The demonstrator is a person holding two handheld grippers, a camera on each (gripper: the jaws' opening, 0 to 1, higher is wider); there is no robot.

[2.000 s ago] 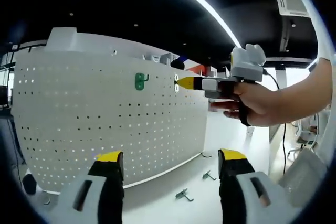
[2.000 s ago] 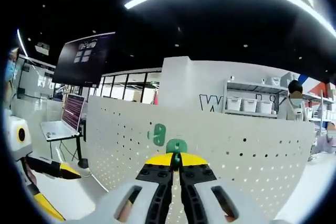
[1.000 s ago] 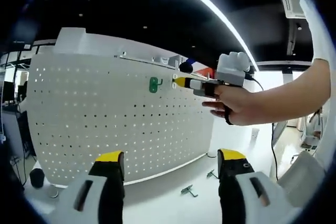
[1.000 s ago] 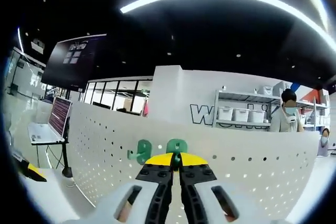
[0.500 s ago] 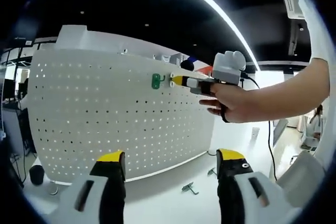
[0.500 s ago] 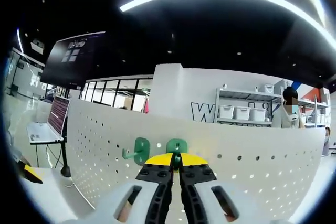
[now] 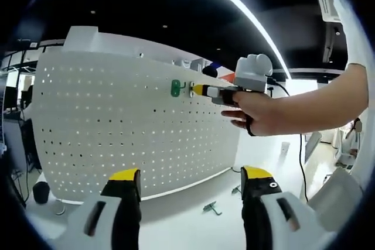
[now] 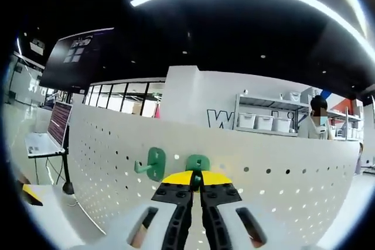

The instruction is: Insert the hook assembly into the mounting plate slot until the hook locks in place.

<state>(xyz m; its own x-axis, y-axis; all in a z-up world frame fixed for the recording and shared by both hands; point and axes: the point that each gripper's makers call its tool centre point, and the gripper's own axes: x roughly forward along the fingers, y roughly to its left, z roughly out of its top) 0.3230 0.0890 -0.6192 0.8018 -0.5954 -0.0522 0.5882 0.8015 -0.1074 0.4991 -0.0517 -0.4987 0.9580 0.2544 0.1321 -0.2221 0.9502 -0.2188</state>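
In the left gripper view, the left gripper (image 7: pixel 190 182) has its yellow-tipped fingers (image 7: pixel 124 175) wide apart, with nothing between them. Behind stands the white perforated mounting plate (image 7: pixel 105 127), upright on the white tabletop (image 7: pixel 193 226). Near the plate's top edge, at about 12 o'clock, one green hook (image 7: pixel 175 88) is already mounted. Just at its right, the right gripper (image 7: pixel 196 90) reaches in from 3 o'clock, held by a person's hand (image 7: pixel 258 112), with its tip against the plate. Two spare hooks (image 7: pixel 210 208) lie on the tabletop at about 5 o'clock.

In the right gripper view, the mounted hook (image 8: pixel 153 164) is at the left. The right gripper's fingers (image 8: pixel 176 194) are closed on a second green hook (image 8: pixel 197 163), which is against the plate (image 8: pixel 281 185); whether it is locked, I cannot tell.
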